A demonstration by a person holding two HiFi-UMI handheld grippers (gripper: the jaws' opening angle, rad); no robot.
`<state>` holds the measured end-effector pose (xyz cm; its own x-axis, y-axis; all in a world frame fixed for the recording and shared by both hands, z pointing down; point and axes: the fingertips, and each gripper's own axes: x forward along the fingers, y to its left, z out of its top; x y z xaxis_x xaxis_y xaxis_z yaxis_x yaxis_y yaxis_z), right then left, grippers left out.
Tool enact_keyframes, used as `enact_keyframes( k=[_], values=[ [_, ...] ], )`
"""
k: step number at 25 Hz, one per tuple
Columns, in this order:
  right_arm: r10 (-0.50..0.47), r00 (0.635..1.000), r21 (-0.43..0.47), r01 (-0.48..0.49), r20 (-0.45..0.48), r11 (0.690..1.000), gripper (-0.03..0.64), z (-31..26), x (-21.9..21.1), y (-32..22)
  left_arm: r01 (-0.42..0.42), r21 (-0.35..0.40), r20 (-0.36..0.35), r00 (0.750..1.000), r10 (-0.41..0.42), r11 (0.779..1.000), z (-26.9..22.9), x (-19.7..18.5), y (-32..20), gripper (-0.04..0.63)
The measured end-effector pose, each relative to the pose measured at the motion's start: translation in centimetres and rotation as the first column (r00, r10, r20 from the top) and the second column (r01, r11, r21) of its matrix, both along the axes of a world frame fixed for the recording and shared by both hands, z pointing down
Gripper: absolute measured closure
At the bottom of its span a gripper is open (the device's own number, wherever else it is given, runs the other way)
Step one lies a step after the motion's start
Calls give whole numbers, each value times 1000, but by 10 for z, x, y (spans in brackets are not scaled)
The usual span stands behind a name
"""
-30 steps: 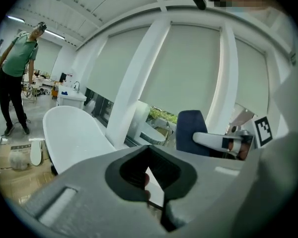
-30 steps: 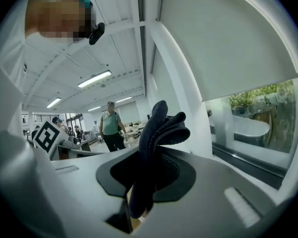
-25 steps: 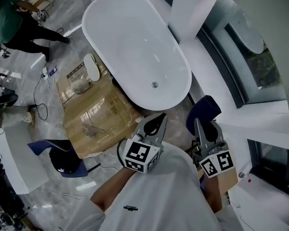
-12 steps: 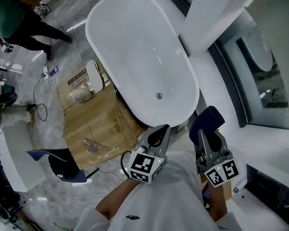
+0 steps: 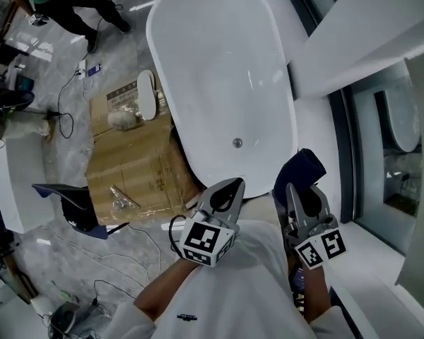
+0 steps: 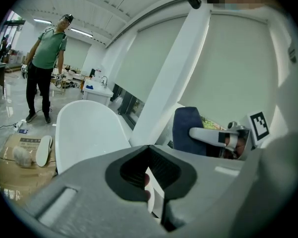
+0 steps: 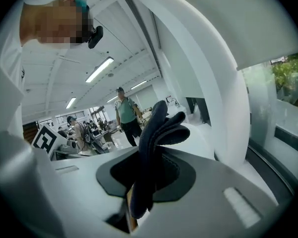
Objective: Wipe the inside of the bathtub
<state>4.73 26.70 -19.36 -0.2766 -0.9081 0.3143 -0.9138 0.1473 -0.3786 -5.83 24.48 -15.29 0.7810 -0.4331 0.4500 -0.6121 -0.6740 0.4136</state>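
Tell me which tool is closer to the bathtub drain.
Left. The left tool hangs at the near rim of the bathtub, almost in line with the drain; the right tool, clamping a blue cloth, sits off to the right.

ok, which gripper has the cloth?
The right gripper: its jaws are shut on the dark blue cloth, which sticks out past the tips. The left gripper has its jaws together with nothing between them.

1. The glossy grey marble floor [image 5: 28, 189] carries loose cables [image 5: 62, 122] and flattened cardboard [image 5: 138, 164].
2. A white pillar [image 6: 171, 78] stands beside a dark-framed window [image 5: 346, 154].
3. Strip lights [image 7: 100, 69] line the white ceiling.
4. A person in a green shirt [image 6: 45, 58] stands farther back.
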Motion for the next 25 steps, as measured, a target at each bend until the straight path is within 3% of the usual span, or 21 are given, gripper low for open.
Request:
enact_keyframes(
  k=[14,20,25],
  values=[
    [-246,966,-5,247,76,969,555,18,94,-63,186,-1,108,977,-184,983,12,97,-40,595],
    [-289,955,12,289,68,957,555,31,101,-76,228,-17,115,968,-224,974,24,104,-44,595],
    [-296,954,11,296,50,955,555,33,92,-87,209,-11,114,972,-207,978,28,103,-48,595]
  ],
)
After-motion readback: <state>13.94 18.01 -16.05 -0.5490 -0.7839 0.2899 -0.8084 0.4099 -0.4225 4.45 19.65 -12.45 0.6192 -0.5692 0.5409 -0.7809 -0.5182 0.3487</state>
